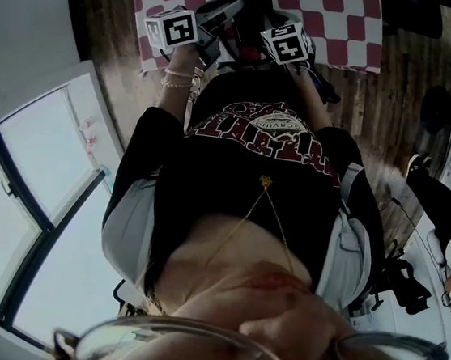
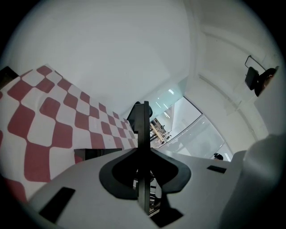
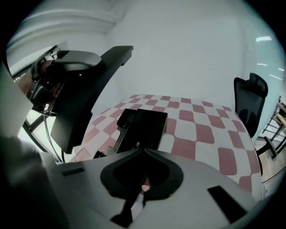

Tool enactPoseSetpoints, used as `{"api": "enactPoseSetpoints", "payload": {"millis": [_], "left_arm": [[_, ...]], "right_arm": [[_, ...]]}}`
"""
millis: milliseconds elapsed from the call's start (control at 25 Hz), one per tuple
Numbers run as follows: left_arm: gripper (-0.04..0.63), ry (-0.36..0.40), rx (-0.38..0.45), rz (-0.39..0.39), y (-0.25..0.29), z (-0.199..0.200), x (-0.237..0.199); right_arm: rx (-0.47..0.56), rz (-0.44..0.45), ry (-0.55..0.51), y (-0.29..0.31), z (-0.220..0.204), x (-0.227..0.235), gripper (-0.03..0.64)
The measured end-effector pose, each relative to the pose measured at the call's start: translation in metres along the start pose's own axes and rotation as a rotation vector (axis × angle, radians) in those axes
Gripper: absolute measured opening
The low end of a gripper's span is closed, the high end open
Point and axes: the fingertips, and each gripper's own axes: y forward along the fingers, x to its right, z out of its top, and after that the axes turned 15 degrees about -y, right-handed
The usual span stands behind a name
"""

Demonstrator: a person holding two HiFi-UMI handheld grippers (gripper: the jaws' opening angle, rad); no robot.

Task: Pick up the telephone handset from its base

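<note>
The black handset (image 3: pixel 85 91) hangs in the air at the left of the right gripper view, tilted, well above the table, with its cord (image 3: pixel 46 134) trailing down. My left gripper (image 1: pixel 197 29) is shut on it. In the left gripper view the handset shows only as a narrow black upright edge (image 2: pixel 142 134) along the line of the jaws. The black telephone base (image 3: pixel 144 127) lies flat on the red-and-white checked tablecloth (image 3: pixel 201 129), with nothing on it. My right gripper (image 3: pixel 138 188) points down at the near end of the base, jaws together, holding nothing.
A black office chair (image 3: pixel 250 100) stands past the table's far right corner. A plain white wall rises behind the table. In the head view a window (image 1: pixel 36 193) is at the left and another person's legs (image 1: pixel 442 210) are on the wooden floor at the right.
</note>
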Motion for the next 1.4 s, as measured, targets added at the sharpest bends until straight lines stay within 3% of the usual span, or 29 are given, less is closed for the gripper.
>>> {"api": "enactPoseSetpoints", "payload": {"millis": [160, 920, 1400], "left_arm": [[0.083, -0.017, 0.03, -0.055, -0.005, 0.008, 0.007], [0.083, 0.017, 0.081, -0.164, -0.031, 0.038, 0.052], [0.081, 0.025, 0.077, -0.2, -0.036, 0.041, 0.063]], "right_arm": [[-0.001, 0.009, -0.001, 0.001, -0.001, -0.001, 0.018], [0.001, 0.008, 0.027, 0.0, -0.002, 0.0, 0.018], [0.007, 0.012, 0.045, -0.001, -0.002, 0.001, 0.018]]}}
